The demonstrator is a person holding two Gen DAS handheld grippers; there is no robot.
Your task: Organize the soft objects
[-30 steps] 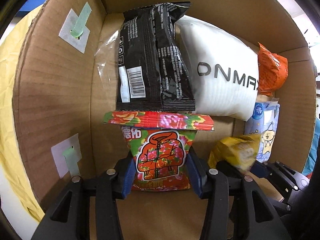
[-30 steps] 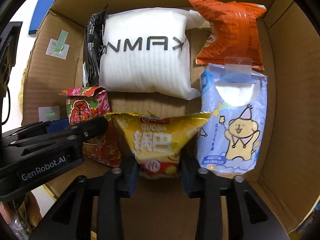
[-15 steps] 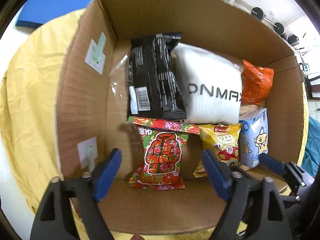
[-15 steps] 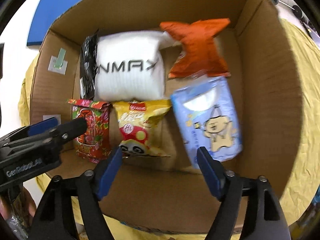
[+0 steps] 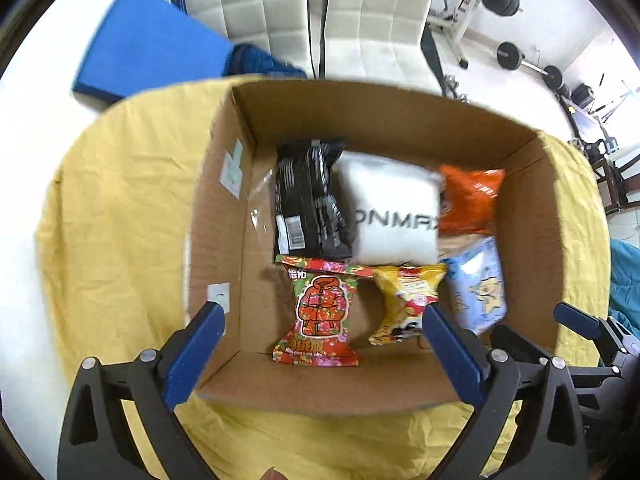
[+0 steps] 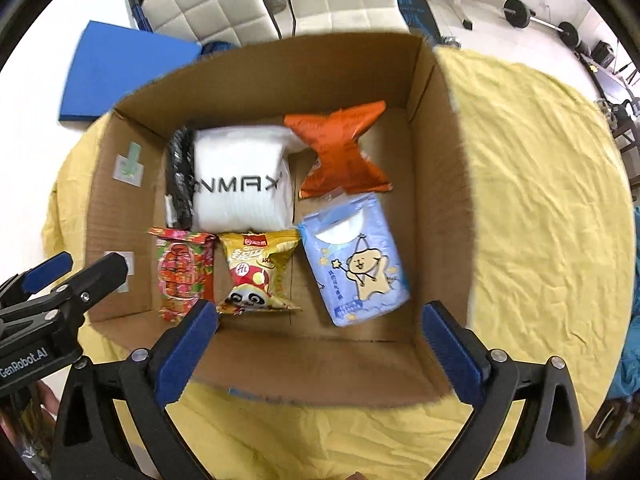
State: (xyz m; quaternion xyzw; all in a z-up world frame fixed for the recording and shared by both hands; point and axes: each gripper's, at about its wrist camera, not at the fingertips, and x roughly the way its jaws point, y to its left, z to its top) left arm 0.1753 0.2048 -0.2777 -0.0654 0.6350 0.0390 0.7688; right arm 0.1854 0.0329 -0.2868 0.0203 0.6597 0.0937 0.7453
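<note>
An open cardboard box (image 5: pixel 216 240) (image 6: pixel 440 184) holds several soft packs. A black pack (image 5: pixel 310 200) (image 6: pixel 179 176), a white pillow pack (image 5: pixel 394 220) (image 6: pixel 240 184) and an orange bag (image 5: pixel 470 204) (image 6: pixel 340 152) lie at the back. A red floral bag (image 5: pixel 318 316) (image 6: pixel 180 272), a yellow snack bag (image 5: pixel 404 300) (image 6: pixel 256 272) and a blue tissue pack (image 5: pixel 476 288) (image 6: pixel 356 264) lie at the front. My left gripper (image 5: pixel 324 354) is open and empty above the box's near edge. My right gripper (image 6: pixel 320 350) is open and empty there too.
The box sits on a yellow cloth (image 5: pixel 112 216) (image 6: pixel 552 200). Behind it are a blue mat (image 5: pixel 148 44) (image 6: pixel 120 68), white padded chairs (image 5: pixel 372 12) (image 6: pixel 224 4) and barbell weights (image 5: pixel 508 52) (image 6: pixel 516 12). The left gripper shows at the left edge of the right wrist view (image 6: pixel 60 280).
Both grippers opened, letting go of the red floral bag and the yellow snack bag, and pulled back up out of the box. Both bags now lie on the box floor.
</note>
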